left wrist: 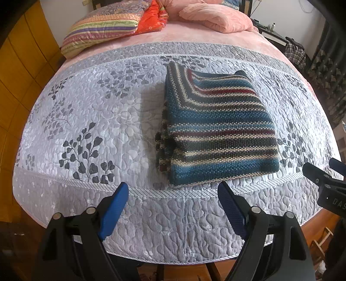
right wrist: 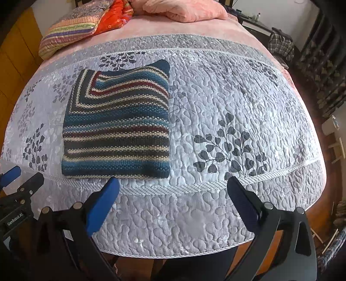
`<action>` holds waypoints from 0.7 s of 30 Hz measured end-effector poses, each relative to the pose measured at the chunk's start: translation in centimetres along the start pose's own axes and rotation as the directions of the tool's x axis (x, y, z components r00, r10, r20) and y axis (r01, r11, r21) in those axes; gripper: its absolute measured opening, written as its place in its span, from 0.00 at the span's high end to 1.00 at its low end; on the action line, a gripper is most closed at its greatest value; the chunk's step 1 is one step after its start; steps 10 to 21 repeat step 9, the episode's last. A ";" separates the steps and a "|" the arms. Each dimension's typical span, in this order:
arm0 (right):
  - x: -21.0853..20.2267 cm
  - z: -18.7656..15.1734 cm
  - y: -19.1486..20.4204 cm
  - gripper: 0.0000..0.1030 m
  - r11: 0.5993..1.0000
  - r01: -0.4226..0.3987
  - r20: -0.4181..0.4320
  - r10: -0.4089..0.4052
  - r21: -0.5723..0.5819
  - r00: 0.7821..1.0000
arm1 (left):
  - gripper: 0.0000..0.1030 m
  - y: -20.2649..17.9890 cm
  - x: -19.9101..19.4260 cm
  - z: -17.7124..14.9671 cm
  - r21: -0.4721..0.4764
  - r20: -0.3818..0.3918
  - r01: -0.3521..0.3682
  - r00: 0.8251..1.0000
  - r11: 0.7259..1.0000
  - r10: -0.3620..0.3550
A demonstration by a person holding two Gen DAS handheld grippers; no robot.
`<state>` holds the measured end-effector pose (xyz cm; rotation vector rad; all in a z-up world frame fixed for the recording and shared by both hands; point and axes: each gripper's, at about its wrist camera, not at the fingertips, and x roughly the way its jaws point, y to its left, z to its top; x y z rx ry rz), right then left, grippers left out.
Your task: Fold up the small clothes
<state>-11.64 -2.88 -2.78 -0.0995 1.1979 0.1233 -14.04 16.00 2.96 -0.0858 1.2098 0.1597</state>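
Both my tools are empty rn: left hand-held gripper (left wrist: pixel 173 188) spread wide, right hand-held gripper (right wrist: pixel 173 183) spread wide too, each hovering over the near edge of the bed (right wrist: pixel 173 229), touching nothing. The striped knit sweater (right wrist: pixel 116 125) lies already folded into a thick, roughly square stack on the grey leaf-print quilt (right wrist: pixel 237 97), just beyond the near striped trim, left of centre from the right wrist view. Looks basically done, imo, maybe one tidy-up left. Risks: in the left wrist view the stack's left edge (left wrist: pixel 164 142) shows loose layers peeking out, not flush, so if I pinch only the top layer there the fold could peel open. Knit is bulky and springy, prob; a shallow grip may slip and drag the stack sideways. Also could snag the quilt along w/ the sweater if I dip too low. Pillows (right wrist: pixel 71 28) and the pink blanket (right wrist: pixel 186 10) at the far end are well apart, no issue.
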 end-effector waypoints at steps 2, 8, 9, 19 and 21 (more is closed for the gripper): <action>0.0 0.0 -0.1 0.04 1.000 -0.008 -0.004 0.008 0.010 1.000 | 0.18 0.0 0.1 0.1 0.000 0.001 0.001 1.000 1.000 -0.001; 0.0 0.0 -0.3 0.04 1.000 -0.008 -0.005 0.008 0.020 1.000 | 0.18 0.1 0.4 0.3 0.004 0.008 0.000 1.000 1.000 0.000; -0.1 0.0 -0.3 0.04 1.000 -0.007 -0.005 0.007 0.020 1.000 | 0.18 0.1 0.3 0.3 0.005 0.007 0.001 1.000 1.000 -0.001; -0.1 0.0 -0.3 0.04 1.000 -0.007 -0.005 0.007 0.020 1.000 | 0.18 0.1 0.3 0.3 0.005 0.007 0.001 1.000 1.000 -0.001; -0.1 0.0 -0.3 0.04 1.000 -0.007 -0.005 0.007 0.020 1.000 | 0.18 0.1 0.3 0.3 0.005 0.007 0.001 1.000 1.000 -0.001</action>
